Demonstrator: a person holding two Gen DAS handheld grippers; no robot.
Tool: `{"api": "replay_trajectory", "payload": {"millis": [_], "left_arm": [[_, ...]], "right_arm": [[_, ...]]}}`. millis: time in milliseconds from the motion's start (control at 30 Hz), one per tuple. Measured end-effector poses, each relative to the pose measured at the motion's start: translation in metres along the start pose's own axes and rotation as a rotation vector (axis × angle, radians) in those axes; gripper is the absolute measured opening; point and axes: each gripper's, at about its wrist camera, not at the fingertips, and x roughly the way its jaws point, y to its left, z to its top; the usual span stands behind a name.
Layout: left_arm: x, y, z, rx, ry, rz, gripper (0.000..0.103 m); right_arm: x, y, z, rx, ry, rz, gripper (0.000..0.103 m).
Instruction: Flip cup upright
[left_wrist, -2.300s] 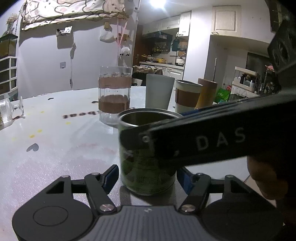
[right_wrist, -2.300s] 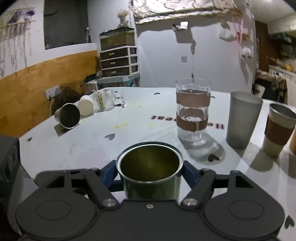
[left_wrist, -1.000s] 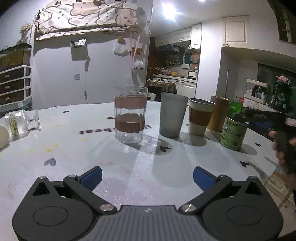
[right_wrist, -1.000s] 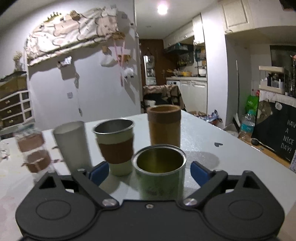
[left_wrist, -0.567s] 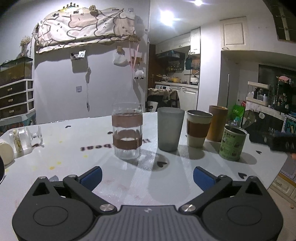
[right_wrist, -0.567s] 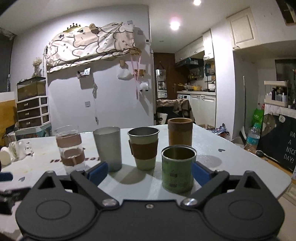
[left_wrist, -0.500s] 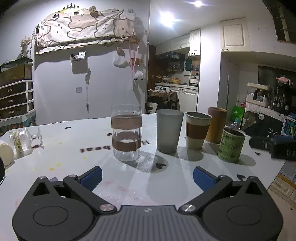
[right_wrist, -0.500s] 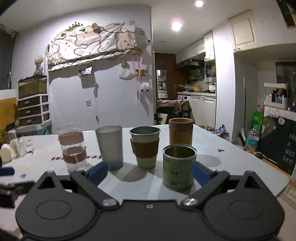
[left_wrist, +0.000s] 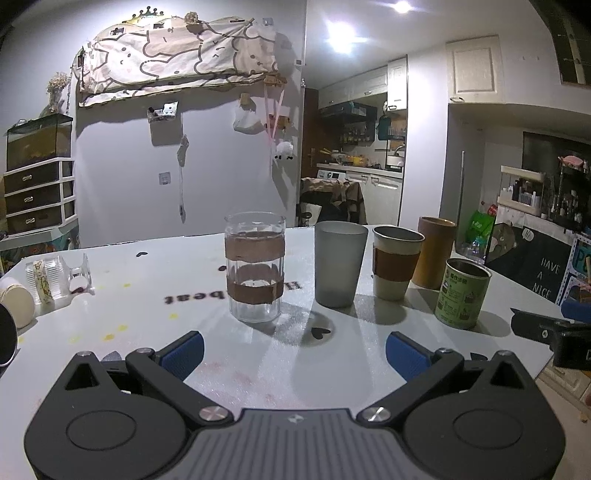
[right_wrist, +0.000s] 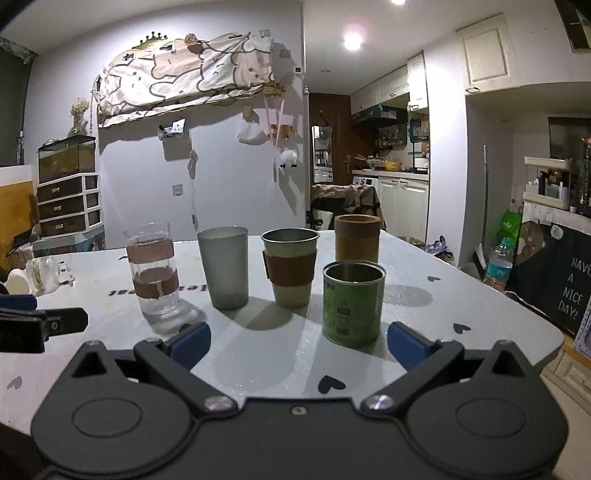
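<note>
now i see the green cup (right_wrist: 351, 303) standing upright on the white table (right_wrist: 461, 295), mouth up, just ahead of my right gripper (right_wrist: 298, 343) and slightly right of its centre line. those fingers are spread wide and touch nothing. my left gripper (left_wrist: 293, 354) is likewise spread and holds nothing; from its camera the green cup (left_wrist: 462, 293) sits off to the right. behind it stand a brown cup (right_wrist: 357, 239), a sleeved cup (right_wrist: 290, 266), a grey tumbler (right_wrist: 224, 266) and a banded glass (right_wrist: 154, 268) in a row. at the table's left end a jar (left_wrist: 51, 278) lies on its side.
</note>
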Motion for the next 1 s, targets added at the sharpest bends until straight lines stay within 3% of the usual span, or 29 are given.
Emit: {"api": "replay_trajectory", "payload": {"millis": [1000], "left_arm": [[0.0028,0.0005,0.0004,0.001,0.018,0.003,0.103]], "right_arm": [[0.0026,-0.0053,-0.0012,0.010,0.010,-0.007,0.103]]}}
